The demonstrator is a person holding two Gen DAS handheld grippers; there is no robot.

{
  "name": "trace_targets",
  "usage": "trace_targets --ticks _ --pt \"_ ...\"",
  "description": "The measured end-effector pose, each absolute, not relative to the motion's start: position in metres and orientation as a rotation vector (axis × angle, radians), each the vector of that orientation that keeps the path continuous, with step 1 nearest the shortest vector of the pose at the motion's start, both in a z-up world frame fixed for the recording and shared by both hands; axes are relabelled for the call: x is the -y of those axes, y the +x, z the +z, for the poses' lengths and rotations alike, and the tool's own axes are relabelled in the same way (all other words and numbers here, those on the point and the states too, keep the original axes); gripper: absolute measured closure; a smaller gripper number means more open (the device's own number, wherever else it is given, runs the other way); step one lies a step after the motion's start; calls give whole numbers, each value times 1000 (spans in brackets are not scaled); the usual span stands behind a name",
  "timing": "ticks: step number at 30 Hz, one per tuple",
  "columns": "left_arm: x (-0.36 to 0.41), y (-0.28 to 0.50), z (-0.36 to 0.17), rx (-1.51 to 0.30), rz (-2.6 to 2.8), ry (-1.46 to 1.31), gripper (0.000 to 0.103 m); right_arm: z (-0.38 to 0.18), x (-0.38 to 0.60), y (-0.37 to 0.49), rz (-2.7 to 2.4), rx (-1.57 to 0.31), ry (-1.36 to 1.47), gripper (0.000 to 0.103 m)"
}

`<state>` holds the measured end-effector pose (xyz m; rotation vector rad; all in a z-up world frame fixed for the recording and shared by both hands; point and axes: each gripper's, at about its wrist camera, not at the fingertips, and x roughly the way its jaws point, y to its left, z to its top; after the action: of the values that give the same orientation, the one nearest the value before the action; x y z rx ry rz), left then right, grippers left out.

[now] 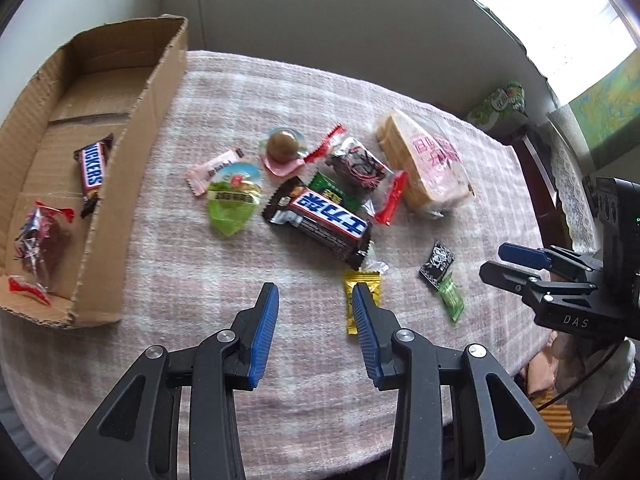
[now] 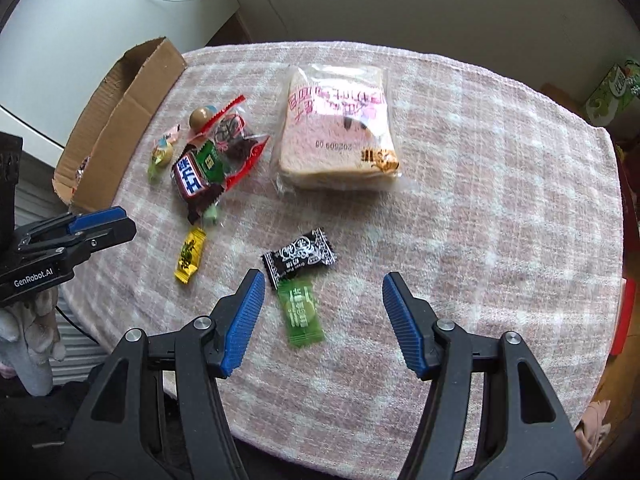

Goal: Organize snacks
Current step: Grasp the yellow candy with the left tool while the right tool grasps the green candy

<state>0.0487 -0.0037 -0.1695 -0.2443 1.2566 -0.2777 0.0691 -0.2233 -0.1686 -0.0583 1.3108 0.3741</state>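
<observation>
Snacks lie scattered on the pink checked cloth (image 2: 460,184); the cardboard box (image 1: 132,184) sits at the cloth's left edge with a Snickers bar (image 1: 93,172) and a red-ended clear-wrapped sweet (image 1: 38,248) already in it. Everything else is still outside the box, to its right.

Left gripper (image 1: 316,300) is empty, jaws partly open, with the yellow candy (image 1: 360,300) just beside its right finger, not between the pads. Right gripper (image 2: 323,292) is empty, jaws wider, hanging over the green candy (image 2: 303,314), which lies between the fingers nearer the left one; the black candy (image 2: 300,258) touches the green one on its far side from the gripper.

Likely step: each gripper picks its nearest small candy. To do it well, I'd centre the left jaws over the yellow candy first. On the right, pinch the green candy across its narrow width and low, clear of the black wrapper, so only one lifts.

Hard to read: the pile right of the box overlaps, a second Snickers bar (image 1: 320,216) covers a green packet (image 1: 332,192). The bread bag (image 2: 340,128) looks too wide for either jaw. The box's near corner is torn, and its far inside is only partly seen. Whether the fingertips touch the cloth, can't tell.
</observation>
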Motion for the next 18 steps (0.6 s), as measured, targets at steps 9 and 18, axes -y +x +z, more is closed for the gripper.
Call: trace_targets --ticks 9,18 --pt "41 53 -192 -1350 -340 -197 66 -188 217 58 405 -1351 -86 39" --pt "55 58 -201 -1381 -342 -152 66 -202 203 62 438 -1381 -120 48"
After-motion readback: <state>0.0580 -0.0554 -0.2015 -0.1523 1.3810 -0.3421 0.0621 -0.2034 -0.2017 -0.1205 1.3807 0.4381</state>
